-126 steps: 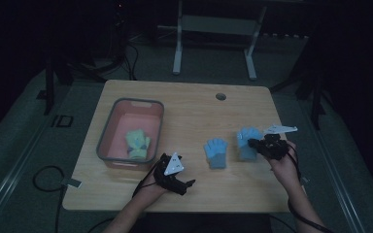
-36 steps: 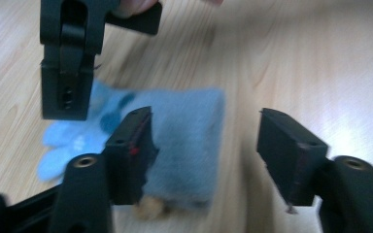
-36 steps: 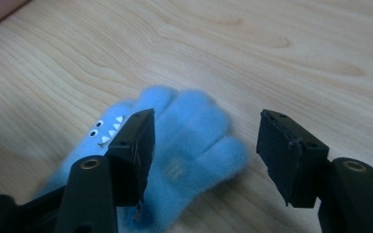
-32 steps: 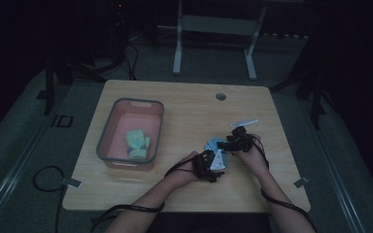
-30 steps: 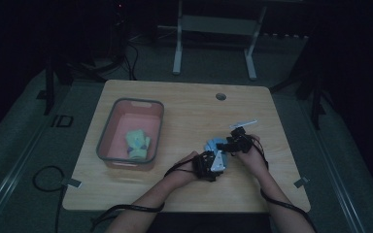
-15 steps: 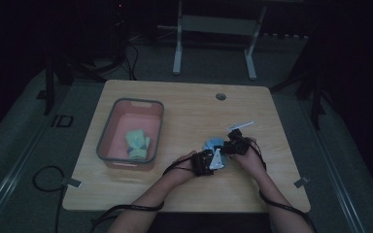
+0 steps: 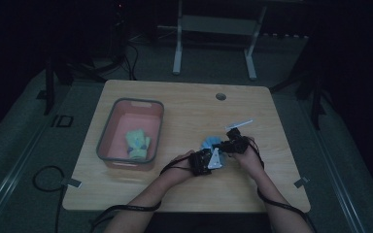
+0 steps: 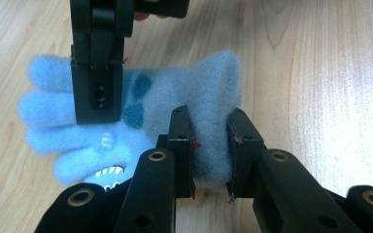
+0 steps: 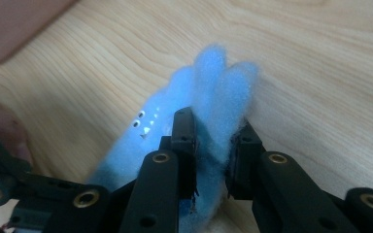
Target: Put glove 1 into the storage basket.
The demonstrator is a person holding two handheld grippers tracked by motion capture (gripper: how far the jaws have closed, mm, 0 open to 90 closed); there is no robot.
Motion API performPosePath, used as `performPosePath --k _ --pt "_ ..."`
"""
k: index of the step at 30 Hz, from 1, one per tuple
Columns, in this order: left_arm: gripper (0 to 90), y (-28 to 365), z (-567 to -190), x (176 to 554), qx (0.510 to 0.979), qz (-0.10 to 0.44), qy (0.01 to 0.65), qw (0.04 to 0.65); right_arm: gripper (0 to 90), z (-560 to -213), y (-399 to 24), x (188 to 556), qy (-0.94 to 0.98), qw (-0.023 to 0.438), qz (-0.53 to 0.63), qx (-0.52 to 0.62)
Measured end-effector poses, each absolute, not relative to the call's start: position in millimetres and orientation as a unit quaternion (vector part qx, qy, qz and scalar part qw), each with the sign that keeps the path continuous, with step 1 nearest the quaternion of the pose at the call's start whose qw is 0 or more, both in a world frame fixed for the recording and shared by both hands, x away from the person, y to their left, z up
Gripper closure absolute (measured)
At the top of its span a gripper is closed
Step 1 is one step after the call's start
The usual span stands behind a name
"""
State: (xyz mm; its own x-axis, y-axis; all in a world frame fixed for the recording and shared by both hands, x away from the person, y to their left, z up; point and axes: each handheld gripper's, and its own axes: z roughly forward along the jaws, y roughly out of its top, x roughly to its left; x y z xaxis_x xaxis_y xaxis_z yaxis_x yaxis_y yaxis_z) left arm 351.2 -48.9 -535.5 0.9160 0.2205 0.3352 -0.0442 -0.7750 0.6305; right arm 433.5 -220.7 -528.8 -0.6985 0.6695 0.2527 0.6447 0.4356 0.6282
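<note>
Both the left gripper (image 8: 209, 145) and the right gripper (image 9: 213, 155) have just closed their fingers on the blue glove (image 8: 141, 116) lying mid-desk (image 7: 184, 102), pinched but not yet moved toward the pink bin (image 7: 108, 141) holding a green glove (image 7: 137, 143).

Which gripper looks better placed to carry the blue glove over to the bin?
Left, probably: the left gripper pinches the glove cuff and is nearer the bin; the right gripper holds the fingers.

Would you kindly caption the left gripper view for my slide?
Left claw pinching the cuff of a fluffy light-blue fleece glove on the wooden table, right claw gripping its fingers.
</note>
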Motion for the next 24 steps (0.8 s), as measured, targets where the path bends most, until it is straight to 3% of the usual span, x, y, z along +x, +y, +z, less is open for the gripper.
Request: performPosePath --k 24 --pt "75.8 -32.9 -508.5 345.3 0.925 0.196 0.036 0.323 77.2 -507.6 -210.6 424.8 0.845 0.017 0.391 0.365"
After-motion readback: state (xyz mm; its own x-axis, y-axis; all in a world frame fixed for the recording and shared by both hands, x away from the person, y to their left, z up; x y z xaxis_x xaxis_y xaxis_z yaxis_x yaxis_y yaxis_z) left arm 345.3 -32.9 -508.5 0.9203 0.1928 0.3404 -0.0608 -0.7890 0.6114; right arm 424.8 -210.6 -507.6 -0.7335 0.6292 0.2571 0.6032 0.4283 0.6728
